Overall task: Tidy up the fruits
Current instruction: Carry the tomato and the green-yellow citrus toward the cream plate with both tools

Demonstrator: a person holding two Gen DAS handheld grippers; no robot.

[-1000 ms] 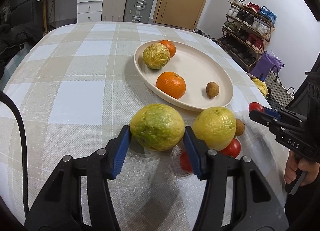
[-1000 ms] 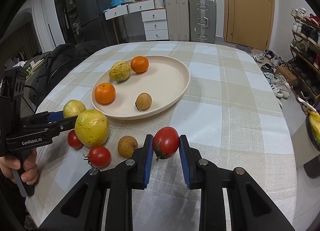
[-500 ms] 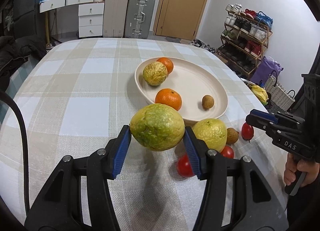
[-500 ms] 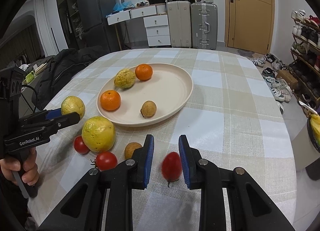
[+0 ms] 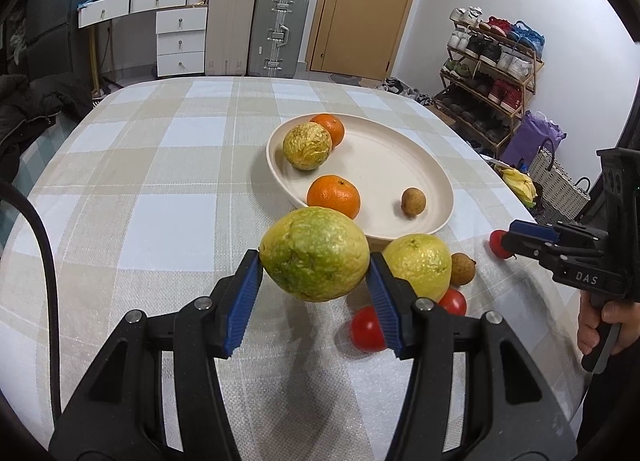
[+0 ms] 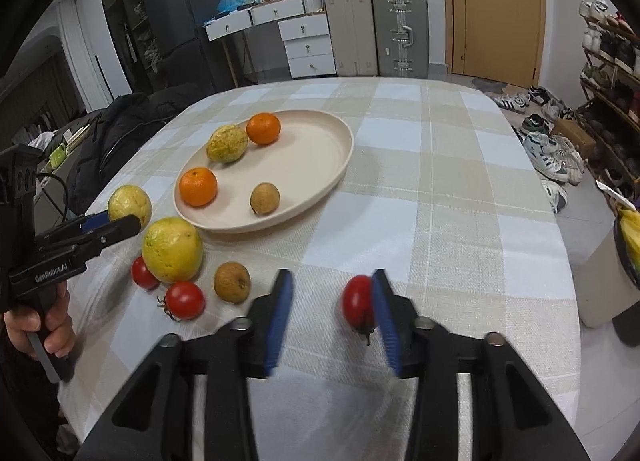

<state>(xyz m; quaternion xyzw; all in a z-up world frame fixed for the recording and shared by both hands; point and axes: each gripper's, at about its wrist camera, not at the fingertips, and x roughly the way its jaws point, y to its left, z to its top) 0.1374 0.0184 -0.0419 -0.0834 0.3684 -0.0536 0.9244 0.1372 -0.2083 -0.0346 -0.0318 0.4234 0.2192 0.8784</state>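
Observation:
My left gripper (image 5: 316, 277) is shut on a large yellow-green citrus (image 5: 315, 259) and holds it above the cloth, short of the cream plate (image 5: 384, 165). The plate holds two oranges (image 5: 334, 196), a rough yellow fruit (image 5: 307, 146) and a small brown fruit (image 5: 413, 202). My right gripper (image 6: 330, 305) is open; a red tomato (image 6: 357, 307) lies by its right finger on the cloth. A second yellow citrus (image 6: 172, 248), two tomatoes (image 6: 185, 300) and a brown fruit (image 6: 232, 282) lie in front of the plate.
The table has a beige checked cloth (image 5: 160, 181). Suitcases (image 5: 278, 31), white drawers (image 5: 180, 41) and a door stand behind it. A shoe rack (image 5: 492, 73) stands to the right. A dark coat (image 6: 120, 133) lies at the left edge.
My left gripper lifted the yellow-green citrus off the cloth. My right gripper opened and let the tomato drop; it now lies by the right finger.

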